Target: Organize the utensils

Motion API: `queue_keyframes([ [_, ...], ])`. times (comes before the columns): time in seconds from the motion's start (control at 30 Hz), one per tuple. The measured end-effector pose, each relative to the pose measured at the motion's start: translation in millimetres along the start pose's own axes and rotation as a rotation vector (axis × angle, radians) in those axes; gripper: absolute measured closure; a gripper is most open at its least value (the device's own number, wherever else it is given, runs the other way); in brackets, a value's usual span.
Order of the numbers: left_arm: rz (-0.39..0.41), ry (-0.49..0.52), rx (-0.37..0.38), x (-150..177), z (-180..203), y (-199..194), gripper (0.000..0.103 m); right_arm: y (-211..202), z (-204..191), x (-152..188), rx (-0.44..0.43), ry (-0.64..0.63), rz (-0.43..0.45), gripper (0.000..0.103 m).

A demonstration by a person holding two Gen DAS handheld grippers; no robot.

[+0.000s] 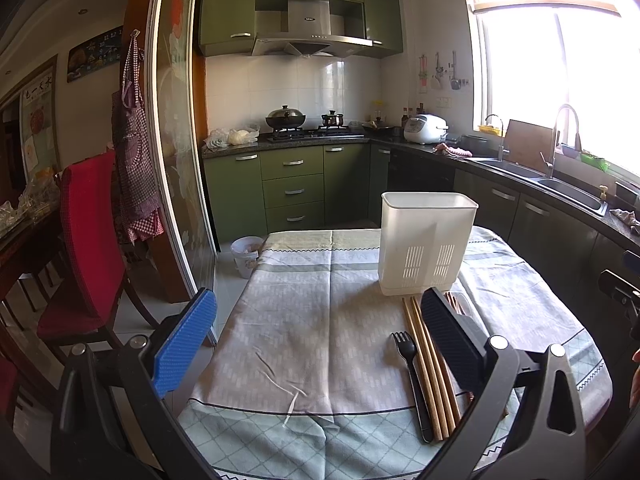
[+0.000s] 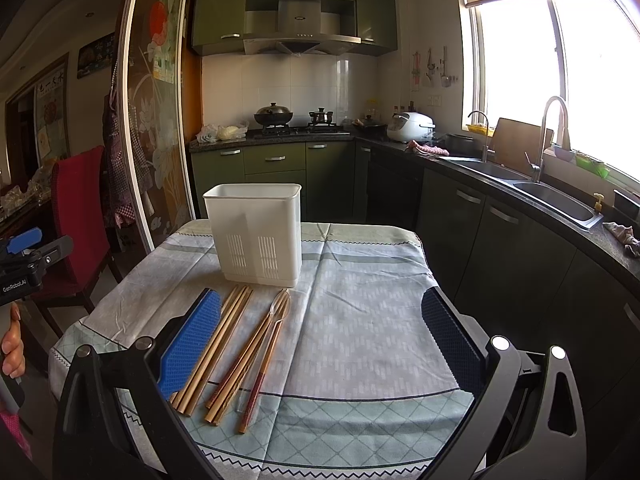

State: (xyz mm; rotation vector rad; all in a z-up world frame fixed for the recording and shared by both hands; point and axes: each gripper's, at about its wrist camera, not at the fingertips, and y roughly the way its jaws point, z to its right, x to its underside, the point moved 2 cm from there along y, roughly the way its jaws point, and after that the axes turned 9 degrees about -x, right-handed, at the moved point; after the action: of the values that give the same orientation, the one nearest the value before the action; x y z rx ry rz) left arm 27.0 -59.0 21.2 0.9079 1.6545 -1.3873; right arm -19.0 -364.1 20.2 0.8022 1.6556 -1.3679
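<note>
White plastic caddy (image 2: 256, 232) upright on tablecloth (image 2: 360, 340), chopsticks (image 2: 218, 344), clear spoon (image 2: 276, 312) and black fork (image 1: 410, 376) at its 6 o'clock, left gripper (image 1: 320, 344) and right gripper (image 2: 322, 344) wide open, empty.

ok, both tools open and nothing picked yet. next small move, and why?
Probably lower the left tool onto the black fork and close on its handle. Both tools are open and hold nothing, the white holder stands upright behind the utensils, and the fork lies nearest the left tool, beside the chopsticks on the tablecloth.
</note>
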Motion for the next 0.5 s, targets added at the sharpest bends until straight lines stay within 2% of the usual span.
queue_keyframes([
  [0.33, -0.024, 0.024, 0.001, -3.3, 6.1, 7.1, 0.006, 2.8, 2.8, 2.3, 0.001, 0.009, -0.027, 0.004],
  [0.4, -0.054, 0.037, 0.007, -4.6, 11.3, 15.6, 0.006, 5.8, 4.9, 4.3, 0.003, 0.010, -0.043, 0.004],
  [0.5, -0.153, 0.047, 0.033, -4.8, 17.6, 36.1, 0.006, 18.3, 11.6, 9.7, -0.016, 0.027, -0.100, 0.004],
])
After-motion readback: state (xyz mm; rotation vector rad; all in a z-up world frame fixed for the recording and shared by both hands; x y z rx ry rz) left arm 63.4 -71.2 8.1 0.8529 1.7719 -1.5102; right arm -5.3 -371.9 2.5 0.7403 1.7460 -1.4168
